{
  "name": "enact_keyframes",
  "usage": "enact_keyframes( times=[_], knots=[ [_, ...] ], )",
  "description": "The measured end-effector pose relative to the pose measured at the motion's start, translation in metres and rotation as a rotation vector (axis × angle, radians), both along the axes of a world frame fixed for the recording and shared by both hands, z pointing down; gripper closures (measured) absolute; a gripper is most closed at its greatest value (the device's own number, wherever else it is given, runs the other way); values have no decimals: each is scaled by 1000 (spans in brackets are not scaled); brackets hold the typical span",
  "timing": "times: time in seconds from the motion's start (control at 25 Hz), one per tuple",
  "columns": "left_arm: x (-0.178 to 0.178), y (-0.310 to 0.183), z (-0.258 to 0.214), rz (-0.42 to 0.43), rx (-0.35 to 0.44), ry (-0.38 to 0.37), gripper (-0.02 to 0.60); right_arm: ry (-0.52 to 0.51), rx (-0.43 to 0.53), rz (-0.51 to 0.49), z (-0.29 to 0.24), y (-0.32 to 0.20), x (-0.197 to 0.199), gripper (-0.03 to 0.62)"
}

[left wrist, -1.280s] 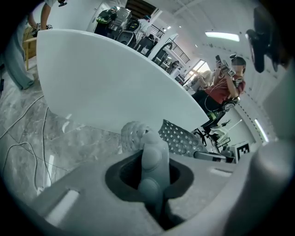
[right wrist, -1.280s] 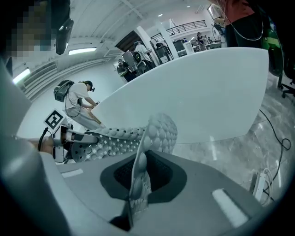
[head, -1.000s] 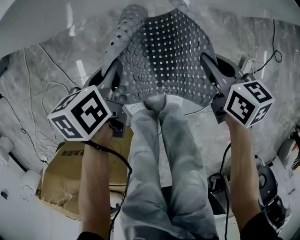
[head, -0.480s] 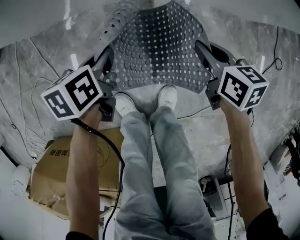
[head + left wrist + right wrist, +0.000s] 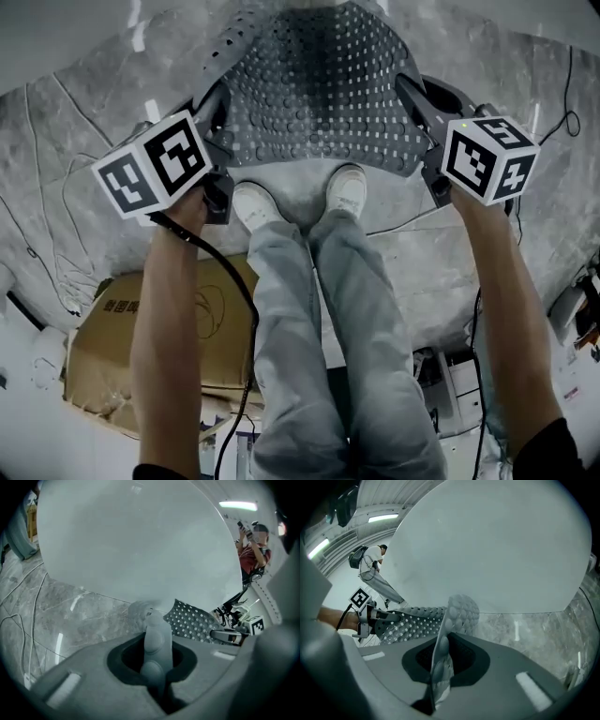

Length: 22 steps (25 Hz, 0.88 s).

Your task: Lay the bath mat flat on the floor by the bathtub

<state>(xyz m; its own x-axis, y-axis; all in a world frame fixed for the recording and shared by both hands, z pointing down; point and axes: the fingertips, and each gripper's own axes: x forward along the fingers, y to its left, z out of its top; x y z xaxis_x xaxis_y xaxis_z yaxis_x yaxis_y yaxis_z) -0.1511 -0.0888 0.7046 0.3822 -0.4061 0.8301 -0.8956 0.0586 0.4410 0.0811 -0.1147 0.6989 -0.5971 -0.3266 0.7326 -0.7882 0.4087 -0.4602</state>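
bathtub (image 5: 66, 33) ahead, cables (image 5: 52, 202) and cardboard box (image 5: 108, 347) left | bath mat (image 5: 319, 94) stretched side to side, runs toward the bathtub | left claw (image 5: 216, 98), right claw (image 5: 408, 89) clamped on its corners

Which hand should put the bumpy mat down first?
Probably right: both pinch the mat, but its side at the right tongs hangs smooth while its side at the left tongs curls over.

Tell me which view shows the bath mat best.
The head view: the bath mat hangs spread between the left gripper and right gripper, with most of its perforated surface visible. Each gripper view shows only the edge pinched in its own jaws and a strip of mat beyond.
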Motion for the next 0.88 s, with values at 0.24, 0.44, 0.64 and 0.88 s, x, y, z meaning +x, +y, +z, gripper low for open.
enact_keyframes(
  times=[0.24, 0.44, 0.64, 0.88],
  knots=[
    [-12, 15, 19, -25, -33, -26, 552, 30, -18, 30, 19, 3, 13, 571],
    [-26, 32, 39, -10, -82, -73, 554, 52, -42, 47, 37, 12, 25, 571],
    [-42, 42, 60, -7, -124, -123, 557, 66, -55, 62, 48, 13, 35, 571],
    [-54, 56, 83, 38, -174, -189, 557, 93, -66, 55, 66, 23, 44, 571]
  ],
)
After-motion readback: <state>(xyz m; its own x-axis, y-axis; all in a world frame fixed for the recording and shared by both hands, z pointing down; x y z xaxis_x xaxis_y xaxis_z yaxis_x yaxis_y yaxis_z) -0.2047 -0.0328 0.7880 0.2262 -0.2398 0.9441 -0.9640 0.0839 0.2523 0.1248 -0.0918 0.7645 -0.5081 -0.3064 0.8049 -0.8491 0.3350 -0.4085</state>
